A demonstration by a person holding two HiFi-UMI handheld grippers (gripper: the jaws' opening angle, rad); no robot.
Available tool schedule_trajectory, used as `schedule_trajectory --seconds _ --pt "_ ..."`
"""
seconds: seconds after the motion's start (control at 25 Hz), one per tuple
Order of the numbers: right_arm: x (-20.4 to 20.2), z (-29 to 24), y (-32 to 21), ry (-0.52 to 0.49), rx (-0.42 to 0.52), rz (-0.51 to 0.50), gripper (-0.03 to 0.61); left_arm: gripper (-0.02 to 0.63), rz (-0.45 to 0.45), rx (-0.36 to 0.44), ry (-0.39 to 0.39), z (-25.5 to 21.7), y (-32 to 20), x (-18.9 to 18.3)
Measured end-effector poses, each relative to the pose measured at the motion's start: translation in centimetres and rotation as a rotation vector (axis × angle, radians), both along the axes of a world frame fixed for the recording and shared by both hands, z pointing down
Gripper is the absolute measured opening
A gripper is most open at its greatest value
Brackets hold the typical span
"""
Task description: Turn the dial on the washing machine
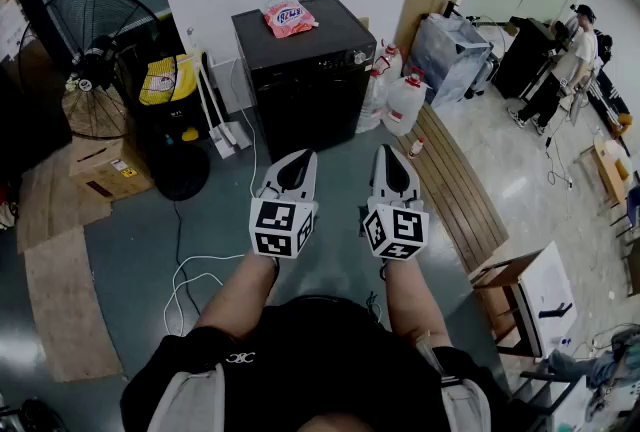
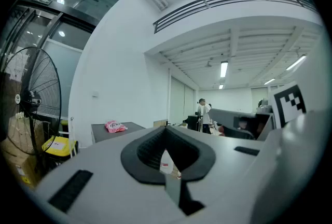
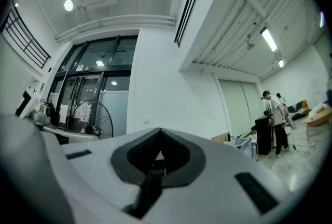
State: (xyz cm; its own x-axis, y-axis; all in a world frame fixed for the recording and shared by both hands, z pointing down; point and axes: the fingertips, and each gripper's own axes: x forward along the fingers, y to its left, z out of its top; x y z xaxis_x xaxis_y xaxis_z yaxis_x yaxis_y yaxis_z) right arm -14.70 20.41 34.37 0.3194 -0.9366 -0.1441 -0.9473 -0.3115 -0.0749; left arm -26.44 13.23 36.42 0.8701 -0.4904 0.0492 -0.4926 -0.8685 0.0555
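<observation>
Two grippers, left [image 1: 300, 160] and right [image 1: 387, 156], jaws closed and empty, held well short of the washing machine [image 1: 300, 70]; its dial [image 1: 358, 57] sits at the machine's upper right front. Risk: closed jaws would likely skid off the dial rather than grip it.

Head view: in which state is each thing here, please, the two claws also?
Washer: top closed, untouched.
Pink bag: lying on the washer.
Left claw: shut, empty, short of the washer.
Right claw: shut, empty.
Fan: upright; cannot tell if it spins.
Jugs: upright, capped.
</observation>
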Motion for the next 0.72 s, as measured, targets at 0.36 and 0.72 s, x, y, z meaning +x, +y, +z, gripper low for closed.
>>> schedule_trajectory --seconds 0.36,0.72 --pt "-1.5 -0.2 0.1 -0.002 0.010 0.019 0.000 -0.005 0.021 0.004 -0.004 0.2 0.0 -1.4" --pt "-3.9 0.4 -0.1 0.001 0.006 0.062 0.000 -0.005 0.067 0.003 -0.006 1.0 -1.0 -3.4"
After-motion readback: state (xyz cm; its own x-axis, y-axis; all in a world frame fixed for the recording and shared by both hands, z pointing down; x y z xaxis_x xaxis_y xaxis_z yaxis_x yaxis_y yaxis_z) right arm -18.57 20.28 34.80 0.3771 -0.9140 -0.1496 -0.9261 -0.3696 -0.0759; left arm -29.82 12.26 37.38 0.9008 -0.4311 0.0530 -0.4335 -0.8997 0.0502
